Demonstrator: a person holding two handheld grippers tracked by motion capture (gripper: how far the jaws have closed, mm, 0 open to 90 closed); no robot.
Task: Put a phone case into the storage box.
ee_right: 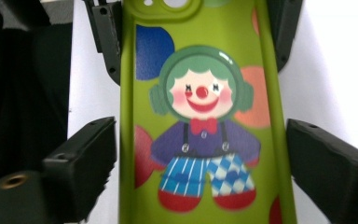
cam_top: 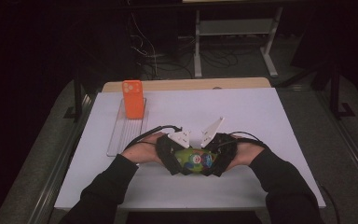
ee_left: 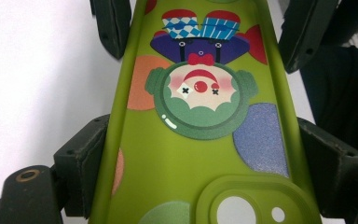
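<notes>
A green phone case (cam_top: 193, 161) printed with a clown lies between both grippers near the table's front edge. In the left gripper view the case (ee_left: 191, 154) runs up the middle, camera cutout nearest, and my left gripper (ee_left: 205, 158) is shut on it, pads pressed against its two long edges. In the right gripper view the case (ee_right: 200, 116) shows the clown upright, and my right gripper (ee_right: 200, 158) flanks its sides with a slight gap, so it is open. In the high view the left gripper (cam_top: 182, 163) and right gripper (cam_top: 209, 161) face each other over the case.
An orange phone case (cam_top: 133, 99) stands upright at the far end of a clear ribbed tray (cam_top: 123, 135) on the left of the white table (cam_top: 261, 116). The person's dark sleeves come in from the front edge. Beyond the table are cables and a metal stand.
</notes>
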